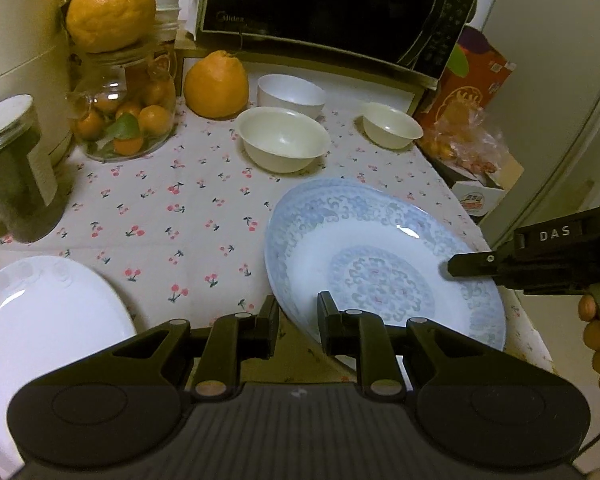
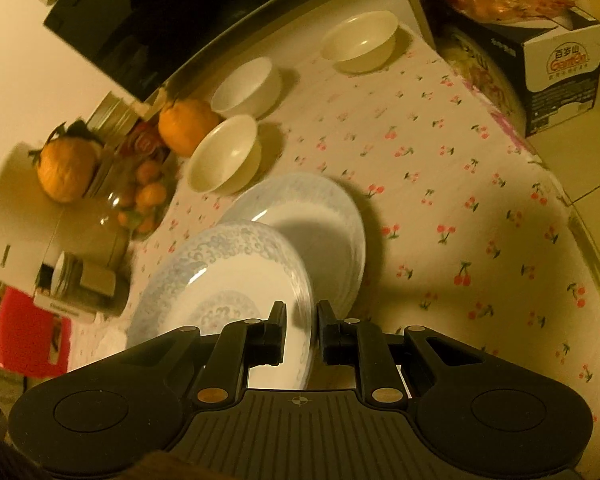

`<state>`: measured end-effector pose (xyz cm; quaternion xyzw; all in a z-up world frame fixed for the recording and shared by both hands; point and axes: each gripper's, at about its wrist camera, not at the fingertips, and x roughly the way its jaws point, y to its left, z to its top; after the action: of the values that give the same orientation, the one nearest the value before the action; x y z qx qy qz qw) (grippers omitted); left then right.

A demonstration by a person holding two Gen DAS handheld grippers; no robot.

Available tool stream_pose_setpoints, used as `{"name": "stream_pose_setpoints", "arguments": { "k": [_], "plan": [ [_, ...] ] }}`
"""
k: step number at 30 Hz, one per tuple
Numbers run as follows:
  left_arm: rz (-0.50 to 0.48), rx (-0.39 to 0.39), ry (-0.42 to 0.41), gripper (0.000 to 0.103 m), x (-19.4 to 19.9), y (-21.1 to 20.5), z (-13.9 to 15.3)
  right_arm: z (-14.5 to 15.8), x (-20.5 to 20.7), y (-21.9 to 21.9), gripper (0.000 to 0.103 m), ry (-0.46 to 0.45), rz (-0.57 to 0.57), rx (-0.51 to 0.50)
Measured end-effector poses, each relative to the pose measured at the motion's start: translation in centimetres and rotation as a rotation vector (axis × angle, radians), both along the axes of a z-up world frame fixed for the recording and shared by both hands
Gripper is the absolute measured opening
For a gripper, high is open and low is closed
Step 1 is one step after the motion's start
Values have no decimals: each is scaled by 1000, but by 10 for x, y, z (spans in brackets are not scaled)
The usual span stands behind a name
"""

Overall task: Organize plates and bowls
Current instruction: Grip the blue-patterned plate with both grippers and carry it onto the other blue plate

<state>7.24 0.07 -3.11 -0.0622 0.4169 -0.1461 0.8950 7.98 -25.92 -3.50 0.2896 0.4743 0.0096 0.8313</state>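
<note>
Blue-patterned plate [image 2: 224, 276] was held tilted off the table [image 2: 440, 184], partly over a second patterned plate [image 2: 320, 216], with the left tongs [image 1: 298, 320] and right tongs [image 2: 302, 332] each pinching opposite rim edges. Likely risk: the glazed rim slipping from either thin pinch and striking the plate beneath. Three bowls [image 1: 282, 138] sat empty; the glass jar [image 1: 128, 120] held small oranges.

Dim yellowish indoor light, heavy fisheye bending at edges, motion blur in right view.

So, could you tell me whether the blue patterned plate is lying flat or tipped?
Tipped: the blue patterned plate hangs slanted above a second plate.
</note>
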Motion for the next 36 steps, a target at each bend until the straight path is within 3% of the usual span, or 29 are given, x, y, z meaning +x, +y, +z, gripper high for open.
{"name": "stream_pose_setpoints", "arguments": {
  "k": [15, 36],
  "plan": [
    [28, 53, -36, 18, 29, -16, -15, -13, 19, -4, 17, 19, -82, -30],
    [45, 124, -82, 18, 40, -25, -27, -18, 25, 3, 16, 28, -99, -74]
  ]
}}
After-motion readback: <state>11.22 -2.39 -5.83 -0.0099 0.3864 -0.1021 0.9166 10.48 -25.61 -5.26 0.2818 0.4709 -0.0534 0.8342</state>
